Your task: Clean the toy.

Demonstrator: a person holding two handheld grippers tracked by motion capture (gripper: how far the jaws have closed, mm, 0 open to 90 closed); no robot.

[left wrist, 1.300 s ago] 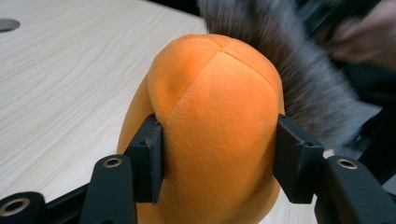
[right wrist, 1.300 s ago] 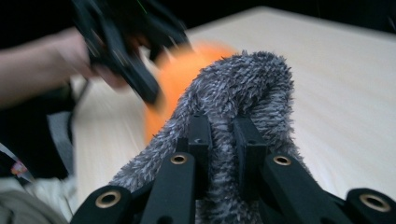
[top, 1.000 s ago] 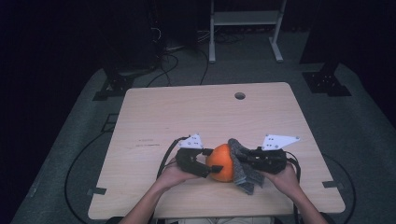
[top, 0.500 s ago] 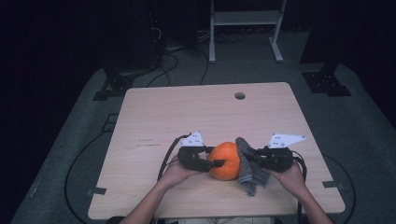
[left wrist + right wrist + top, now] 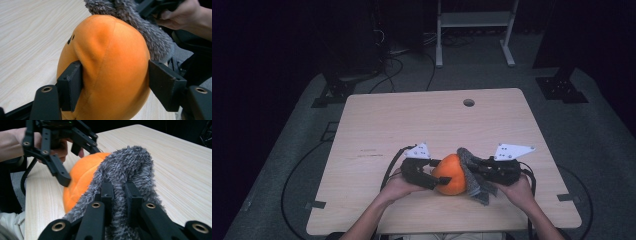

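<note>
— Where does the orange plush ball (image 5: 451,174) sit?

— On the near half of the wooden bench (image 5: 412,120), between the person's two hands. The left tool (image 5: 438,179) comes at it from the left; the right tool (image 5: 472,167) from the right, and both are equally close.

— How do the tools stand?

— In the left gripper view the left tool's jaws straddle the ball (image 5: 105,70): one pad dents the plush, the other rests against its far flank, a half-wide hold on the soft body. Those jaws have just been opening a little, the ball between them. In the right gripper view the right tool (image 5: 119,192) is pinched narrow on the grey fuzzy cover (image 5: 125,170), a fold of fur squeezed between its jaws.

— Which relation decides the coming move?

— The cover (image 5: 472,172) drapes over the ball's right side and trails down to the bench, its long axis running roughly from the ball's top toward the person. The ball lies left of the right tool, so the cover looks set either to be drawn further over the ball or pulled clear of it; which one cannot be told. Either way the left tool serves as the anchor.
</note>
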